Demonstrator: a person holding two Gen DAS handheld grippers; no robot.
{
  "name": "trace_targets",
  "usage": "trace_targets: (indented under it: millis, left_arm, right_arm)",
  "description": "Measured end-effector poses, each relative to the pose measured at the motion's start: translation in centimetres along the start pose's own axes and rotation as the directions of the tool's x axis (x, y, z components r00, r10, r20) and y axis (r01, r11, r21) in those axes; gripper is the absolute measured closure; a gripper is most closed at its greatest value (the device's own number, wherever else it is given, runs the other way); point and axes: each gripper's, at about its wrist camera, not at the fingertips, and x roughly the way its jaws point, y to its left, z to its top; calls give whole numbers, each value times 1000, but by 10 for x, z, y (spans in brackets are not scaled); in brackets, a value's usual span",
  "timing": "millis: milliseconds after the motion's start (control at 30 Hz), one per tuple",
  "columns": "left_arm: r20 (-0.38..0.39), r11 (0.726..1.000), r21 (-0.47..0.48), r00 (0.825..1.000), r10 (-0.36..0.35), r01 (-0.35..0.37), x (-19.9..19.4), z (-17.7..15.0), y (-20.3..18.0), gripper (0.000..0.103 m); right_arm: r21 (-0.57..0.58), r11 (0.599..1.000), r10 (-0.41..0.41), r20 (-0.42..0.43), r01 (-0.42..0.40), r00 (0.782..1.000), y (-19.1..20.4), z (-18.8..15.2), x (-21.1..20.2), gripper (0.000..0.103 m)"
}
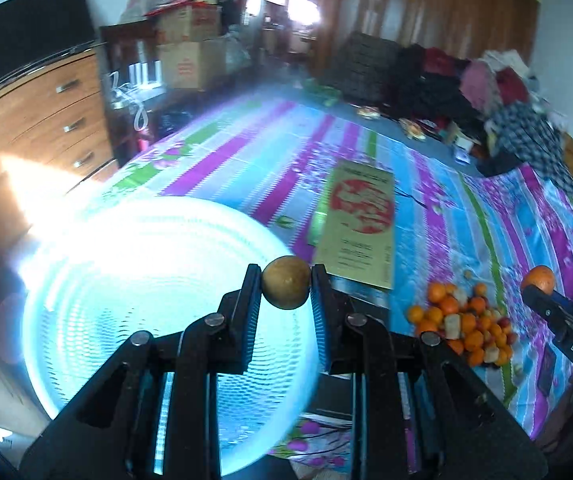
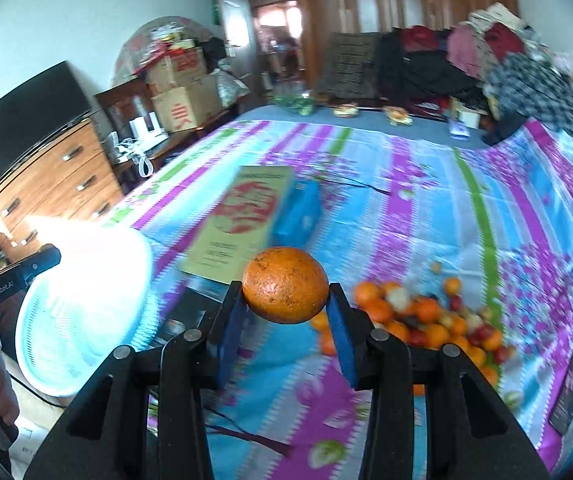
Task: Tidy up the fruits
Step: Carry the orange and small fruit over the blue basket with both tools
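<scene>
Fruits, mixed heap of small orange, red and pale pieces [image 2: 426, 320]: lying loose on the bed at about 4 o'clock from the right tongs, unsorted, and judged the stock from which both held pieces came.

Bed, covered in a striped sheet of purple, blue and green with flower print [image 2: 406, 200]: carries everything; no bench in view.

Basket, round, pale blue perforated plastic [image 1: 126, 300]: at the bed's near left edge, about 9 o'clock from the heap, glaring with light. Apparently the receiving container; whether it holds anything cannot be told through the glare.

Flat box, tan card with a red round print [image 1: 360, 224]: lying between basket and heap, toward 12 o'clock, with a small blue packet [image 2: 298, 216] just beside it.

Orange, round and rough-skinned [image 2: 285, 290]: pinched at its sides by the right tongs [image 2: 285, 312], raised clear of the sheet, left of the heap.

Small round brown fruit with a dull skin [image 1: 286, 282]: pinched by the left tongs [image 1: 286, 292], held over the basket's right rim, seemingly for release there.
</scene>
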Motion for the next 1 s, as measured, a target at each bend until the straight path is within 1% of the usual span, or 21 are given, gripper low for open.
trace_targets:
  millis: [67, 200, 400, 467, 533, 633, 800, 900, 1000]
  left_arm:
    - [2, 999, -21, 1000, 25, -25, -2, 2, 18, 78]
    - [-19, 996, -72, 998, 52, -53, -2, 3, 58, 78]
    - [-64, 989, -127, 996, 64, -72, 4, 3, 106, 78]
    - [-84, 987, -142, 995, 62, -74, 7, 1, 119, 78]
    - [-111, 985, -154, 992, 55, -72, 14, -1, 130, 78]
    - [-142, 984, -160, 989, 50, -73, 22, -6, 141, 78]
    - [-201, 981, -174, 978, 54, -90, 36, -15, 164, 78]
    - [-228, 980, -171, 972, 56, -97, 42, -19, 170, 78]
    - [-244, 982, -170, 969, 42, -86, 47, -22, 171, 78]
  right_arm:
    - [-15, 1000, 28, -9, -28, 1000, 23, 7, 7, 57]
    - [-41, 996, 80, -36, -82, 996, 68, 17, 22, 57]
    - [-73, 986, 142, -99, -150, 985, 128, 22, 49, 57]
    - [-73, 982, 165, -127, -176, 978, 140, 20, 58, 57]
    - [-63, 976, 194, -171, -207, 966, 153, 18, 71, 57]
    - [-60, 972, 210, -221, -228, 953, 168, 12, 87, 57]
    - [-51, 970, 216, -280, -239, 935, 176, 3, 109, 57]
    - [-55, 969, 212, -304, -240, 929, 180, 1, 119, 57]
    - [-66, 967, 214, -324, -247, 922, 186, -2, 124, 57]
